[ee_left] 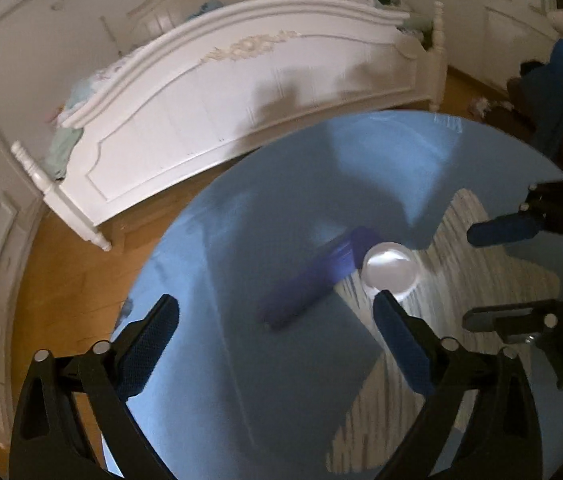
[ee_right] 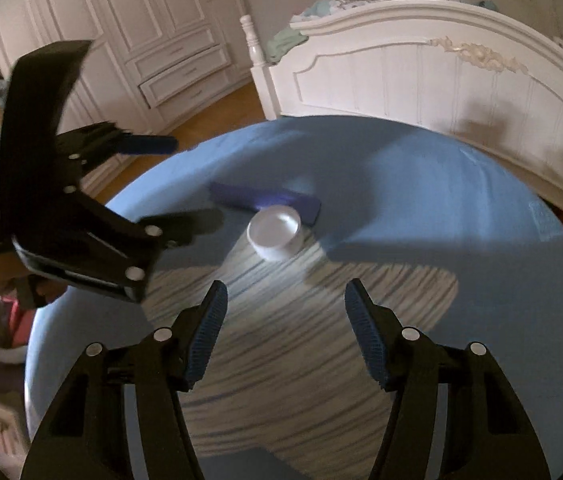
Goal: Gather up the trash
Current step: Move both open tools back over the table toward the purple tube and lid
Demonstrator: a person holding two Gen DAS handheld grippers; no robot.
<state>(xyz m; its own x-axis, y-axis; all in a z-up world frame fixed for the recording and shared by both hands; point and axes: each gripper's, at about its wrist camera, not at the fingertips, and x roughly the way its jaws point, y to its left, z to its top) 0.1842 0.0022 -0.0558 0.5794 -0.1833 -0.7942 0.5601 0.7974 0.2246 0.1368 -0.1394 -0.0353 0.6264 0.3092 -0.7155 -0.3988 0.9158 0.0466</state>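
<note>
A small white round cup (ee_left: 390, 272) stands on the round blue table (ee_left: 241, 360), touching one end of a flat dark purple packet (ee_left: 313, 280). My left gripper (ee_left: 277, 312) is open with nothing between its fingers. Its right fingertip (ee_left: 385, 308) sits just in front of the cup. At the right edge of this view my right gripper (ee_left: 501, 274) is also open. In the right wrist view the cup (ee_right: 275, 234) and the packet (ee_right: 265, 200) lie beyond my open, empty right gripper (ee_right: 285, 308). The left gripper (ee_right: 173, 184) reaches in from the left.
A white bed footboard (ee_left: 241, 92) stands close behind the table, on a wooden floor (ee_left: 61, 280). A white wardrobe with drawers (ee_right: 169, 64) is at the back left. Something white and crumpled (ee_left: 481, 106) lies on the floor near a dark blue heap (ee_left: 549, 80).
</note>
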